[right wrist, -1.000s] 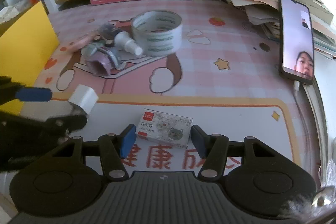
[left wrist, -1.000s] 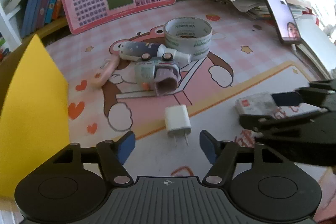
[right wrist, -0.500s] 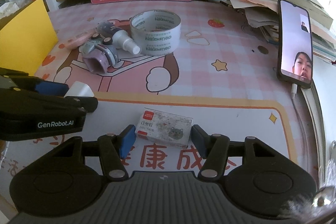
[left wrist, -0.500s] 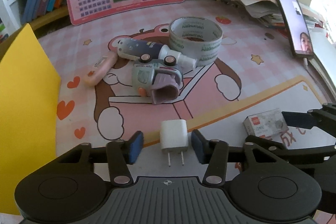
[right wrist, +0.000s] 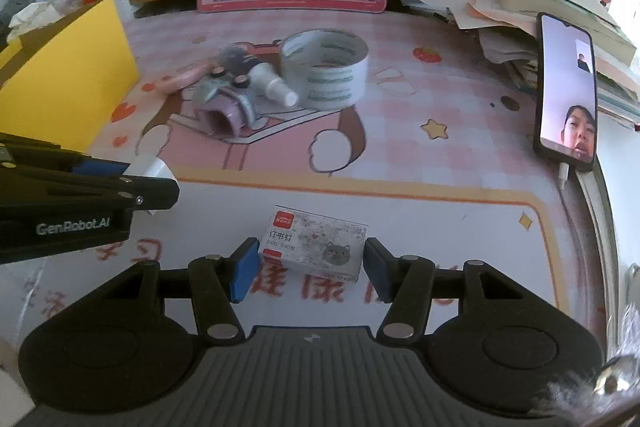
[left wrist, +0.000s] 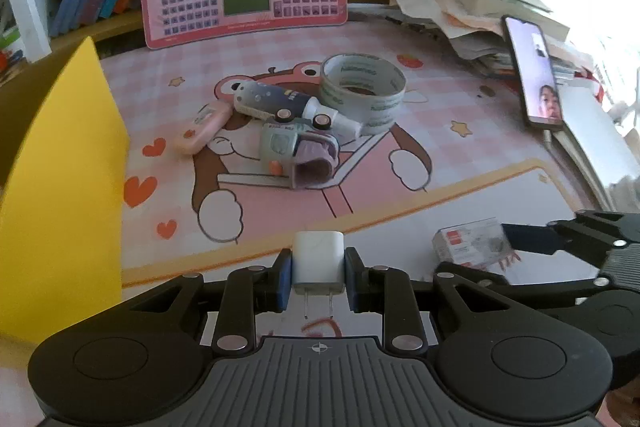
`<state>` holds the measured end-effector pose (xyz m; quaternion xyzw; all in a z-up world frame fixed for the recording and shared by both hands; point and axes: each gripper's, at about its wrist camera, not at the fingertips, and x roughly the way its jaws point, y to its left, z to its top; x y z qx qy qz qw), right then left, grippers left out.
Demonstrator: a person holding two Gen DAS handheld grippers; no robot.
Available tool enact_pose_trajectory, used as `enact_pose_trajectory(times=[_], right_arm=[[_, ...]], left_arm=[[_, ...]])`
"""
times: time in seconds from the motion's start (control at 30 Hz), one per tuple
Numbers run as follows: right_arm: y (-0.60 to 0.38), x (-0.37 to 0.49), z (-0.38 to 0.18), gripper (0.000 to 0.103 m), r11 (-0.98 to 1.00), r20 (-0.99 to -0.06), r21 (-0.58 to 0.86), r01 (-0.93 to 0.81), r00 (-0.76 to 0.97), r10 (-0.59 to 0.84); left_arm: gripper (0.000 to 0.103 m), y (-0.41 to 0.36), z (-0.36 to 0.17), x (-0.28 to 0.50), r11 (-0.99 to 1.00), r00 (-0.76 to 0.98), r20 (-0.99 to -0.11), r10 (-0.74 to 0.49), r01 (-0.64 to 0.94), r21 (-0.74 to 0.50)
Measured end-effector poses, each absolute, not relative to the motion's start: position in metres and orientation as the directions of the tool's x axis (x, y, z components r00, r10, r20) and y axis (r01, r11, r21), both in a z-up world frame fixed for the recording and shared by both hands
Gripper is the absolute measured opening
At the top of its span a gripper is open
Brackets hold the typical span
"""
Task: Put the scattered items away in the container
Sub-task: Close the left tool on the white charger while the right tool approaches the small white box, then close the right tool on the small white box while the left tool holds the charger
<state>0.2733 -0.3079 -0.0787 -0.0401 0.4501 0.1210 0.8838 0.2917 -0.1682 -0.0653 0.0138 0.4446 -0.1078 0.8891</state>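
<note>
Yellow and flat-sided, the bin [left wrist: 60, 187] rises as the biggest thing at my left, a smooth card wall beside the glossy pink cartoon mat [left wrist: 420, 115], and it is where I judge everything on that mat must end up. I read this as the pick-up step, both claws working at once. Largest of the loose things is the tape [left wrist: 362, 89], a wide clear ring lying flat; touching it is a heap of a capped tube [left wrist: 272, 101], a rounded toy car [left wrist: 296, 151] tipped on its side, and a slim pink stick [left wrist: 204, 129]. Nearer me lies the staple box [right wrist: 314, 242], a small printed cardboard block flat on the white part of the mat; my right gripper [right wrist: 312, 269] sits spread around it, blue pads at each short end but with gaps showing, so nothing is pinched yet. Smallest is the charger [left wrist: 319, 259], a hard white plastic cube with two metal prongs pointing back at me; my left gripper [left wrist: 318, 277] has its pads pressed against both sides of it, low over the mat. Next, I think, the left needs a lift and a swing left over the bin wall, while the right must close squarely on the box.
</note>
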Motion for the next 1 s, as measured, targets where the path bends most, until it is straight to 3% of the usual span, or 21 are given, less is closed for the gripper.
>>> enact_pose_trajectory(times=[0.57,1.0], right_arm=[[-0.26,0.2,-0.053,0.054,0.955,-0.792,0.019,-0.298,0.578,0.196],[-0.192,0.131,-0.04,0.054,0.939,-0.79,0.021,-0.344,0.569,0.226]], left_arm=[[0.025,-0.098,-0.047,0.204,0.955,0.593,-0.749,-0.296,0.204,-0.216],[0.025,-0.012,-0.033,0.131,0.953,0.615,-0.729,-0.301,0.165,-0.254]])
